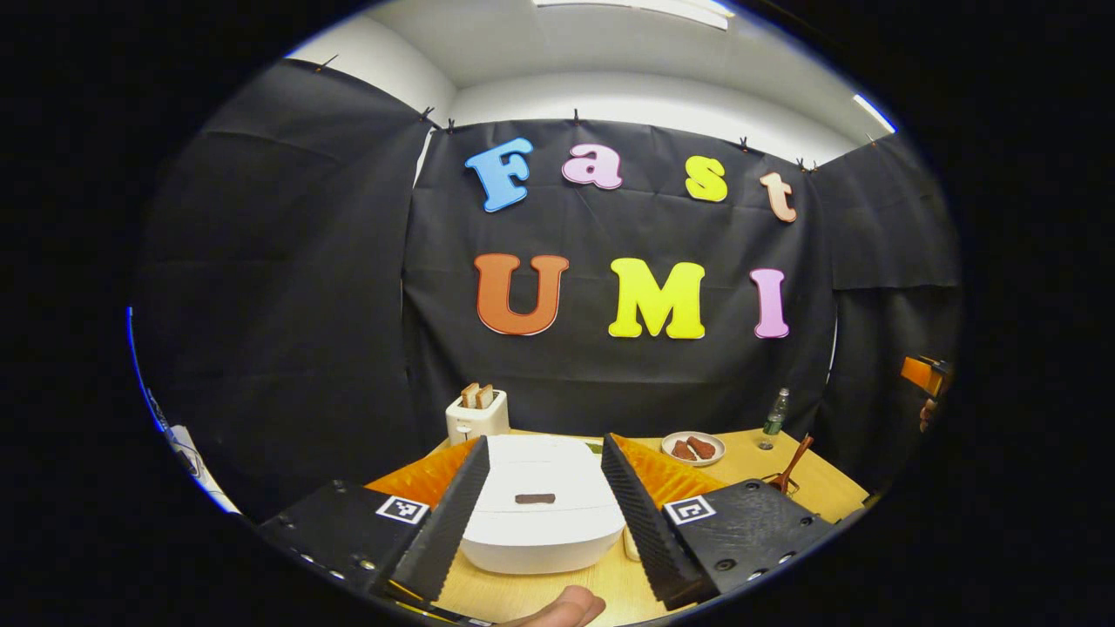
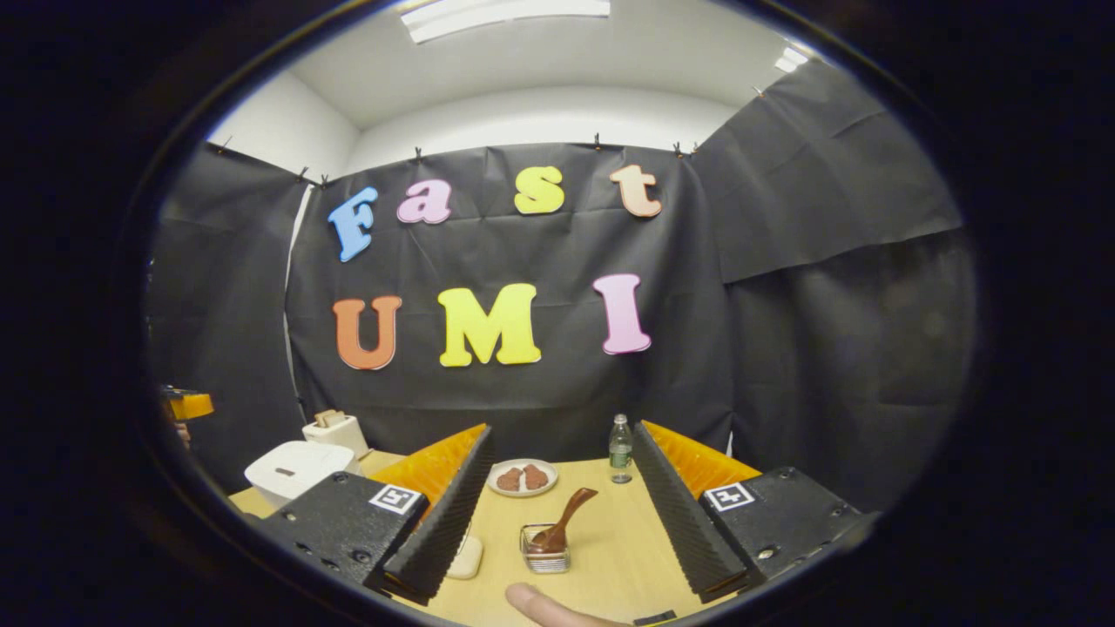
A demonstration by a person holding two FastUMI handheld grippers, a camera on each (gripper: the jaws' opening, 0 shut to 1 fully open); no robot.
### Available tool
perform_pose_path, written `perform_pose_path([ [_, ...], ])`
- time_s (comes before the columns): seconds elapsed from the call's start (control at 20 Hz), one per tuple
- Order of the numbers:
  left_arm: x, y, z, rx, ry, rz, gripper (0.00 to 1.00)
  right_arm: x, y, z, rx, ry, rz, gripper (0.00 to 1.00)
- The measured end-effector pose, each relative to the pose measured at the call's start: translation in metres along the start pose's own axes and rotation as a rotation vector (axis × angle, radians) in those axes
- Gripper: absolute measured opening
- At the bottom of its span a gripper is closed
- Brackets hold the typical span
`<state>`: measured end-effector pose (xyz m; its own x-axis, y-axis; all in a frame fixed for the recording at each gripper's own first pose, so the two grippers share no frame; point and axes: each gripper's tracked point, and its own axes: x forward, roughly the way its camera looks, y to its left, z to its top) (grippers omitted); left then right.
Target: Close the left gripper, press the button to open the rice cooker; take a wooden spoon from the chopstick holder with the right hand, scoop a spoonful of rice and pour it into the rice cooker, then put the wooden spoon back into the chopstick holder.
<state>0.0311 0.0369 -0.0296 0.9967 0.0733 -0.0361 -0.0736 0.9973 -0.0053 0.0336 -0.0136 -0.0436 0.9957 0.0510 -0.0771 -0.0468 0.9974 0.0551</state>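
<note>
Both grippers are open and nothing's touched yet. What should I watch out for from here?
1. The left gripper is open, its fingers straddling the closed rice cooker; unless shut first, it may pass either side of the small dark button.
2. The wooden spoon leans tilted in the small chopstick holder; pulling sideways with the right gripper may tip the holder.
3. The bottle and plate stand just behind it; overreaching may knock them.

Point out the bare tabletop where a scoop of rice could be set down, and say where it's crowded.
Bare wood lies between the chopstick holder with its wooden spoon and the plate, and right of the holder below the bottle. Crowded: the left side, where the rice cooker and toaster stand close together.
</note>
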Motion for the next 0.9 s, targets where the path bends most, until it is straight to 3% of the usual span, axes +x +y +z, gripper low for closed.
perform_pose_path([
  [0.15,0.012,0.008,-0.018,0.011,0.047,-0.004,0.68,0.006,-0.009,-0.007,0.028,0.004,-0.010,1.00],
  [0.2,0.018,0.010,-0.030,0.008,0.088,-0.005,0.57,0.008,-0.010,-0.009,0.034,0.003,-0.009,1.00],
  [0.35,0.037,0.011,-0.053,-0.001,0.176,-0.019,0.42,0.014,-0.018,-0.016,0.041,0.004,-0.016,1.00],
  [0.45,0.051,0.022,-0.057,-0.001,0.179,0.016,0.10,0.019,-0.019,-0.022,0.036,0.005,-0.013,1.00],
  [0.55,0.064,0.022,-0.068,-0.019,0.206,0.021,0.00,0.025,-0.020,-0.030,0.019,0.011,-0.012,1.00],
  [0.75,0.087,0.019,-0.106,-0.002,0.329,0.025,0.00,0.038,-0.026,-0.048,0.009,0.023,-0.013,1.00],
  [0.9,0.104,0.017,-0.114,0.033,0.357,0.033,0.00,0.047,-0.028,-0.060,0.008,0.031,-0.014,0.99],
])
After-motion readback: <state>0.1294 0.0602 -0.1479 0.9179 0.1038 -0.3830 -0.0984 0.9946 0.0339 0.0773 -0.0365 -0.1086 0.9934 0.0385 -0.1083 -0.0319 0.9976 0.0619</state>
